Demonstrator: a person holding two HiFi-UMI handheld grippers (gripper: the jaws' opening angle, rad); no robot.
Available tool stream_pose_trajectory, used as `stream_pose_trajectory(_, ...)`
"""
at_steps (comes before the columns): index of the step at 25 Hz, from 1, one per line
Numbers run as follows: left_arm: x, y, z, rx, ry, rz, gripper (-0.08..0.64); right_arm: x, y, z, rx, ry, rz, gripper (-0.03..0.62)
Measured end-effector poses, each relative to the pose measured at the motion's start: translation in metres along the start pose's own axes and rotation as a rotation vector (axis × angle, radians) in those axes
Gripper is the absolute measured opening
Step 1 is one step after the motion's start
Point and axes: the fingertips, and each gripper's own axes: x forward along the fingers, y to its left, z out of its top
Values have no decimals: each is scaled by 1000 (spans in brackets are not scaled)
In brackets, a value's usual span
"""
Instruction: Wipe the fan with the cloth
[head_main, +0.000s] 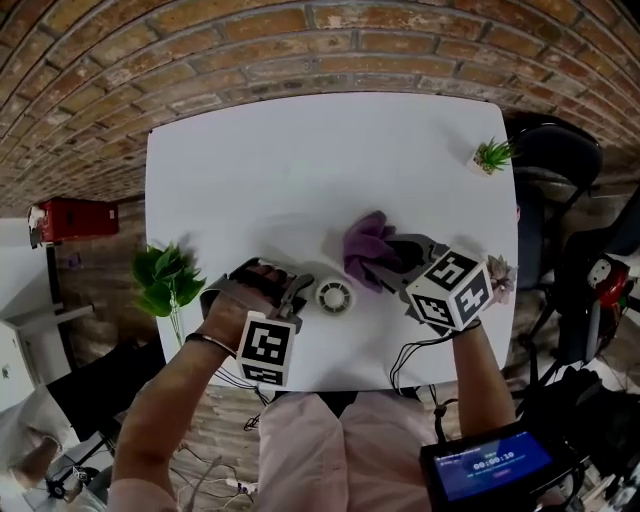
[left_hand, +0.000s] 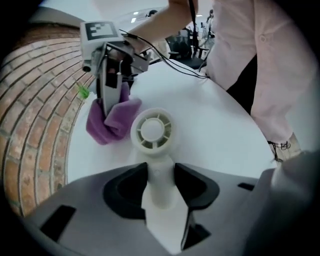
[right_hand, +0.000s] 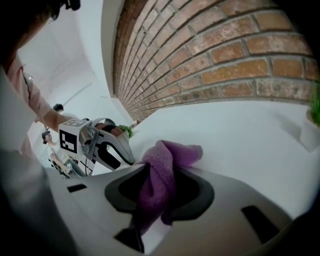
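A small white fan lies on the white table, its round grille facing up. In the left gripper view the fan's head lies just ahead of the jaws. My left gripper is shut on the fan's white handle. In the head view that left gripper sits at the fan's left side. A purple cloth hangs bunched just right of the fan, close to its rim. My right gripper is shut on it. In the right gripper view the cloth fills the gap of the right gripper.
A small potted plant stands at the table's far right corner, and a succulent at the right edge by my right hand. A leafy plant is off the left edge. A dark chair stands to the right. Brick surrounds the table.
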Motion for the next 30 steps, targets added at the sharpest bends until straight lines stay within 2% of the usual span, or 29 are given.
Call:
stream_pose_trajectory(4, 2, 2, 0, 156, 41, 13, 183, 7, 10, 14, -260, 14, -22, 123)
stream_pose_trajectory(7, 3, 2, -1, 234, 61, 19, 183, 21, 21, 12, -473, 71, -20, 123)
stream_pose_trajectory(11, 4, 5, -1, 283, 66, 34, 181, 35, 35, 0, -785, 177, 49, 123)
stream_pose_trajectory(15, 4, 6, -1, 286, 65, 34, 181, 38, 48, 0, -999, 227, 175, 121)
stream_pose_trajectory(19, 4, 6, -1, 245, 68, 24, 178, 40, 55, -7, -1139, 323, 258, 120)
stream_pose_trajectory(23, 3, 7, -3, 201, 68, 44, 175, 45, 60, -12, -1249, 390, 260, 118)
stream_pose_trajectory(30, 5, 6, -8, 108, 68, 35, 175, 34, 57, -22, -1267, 437, 255, 114)
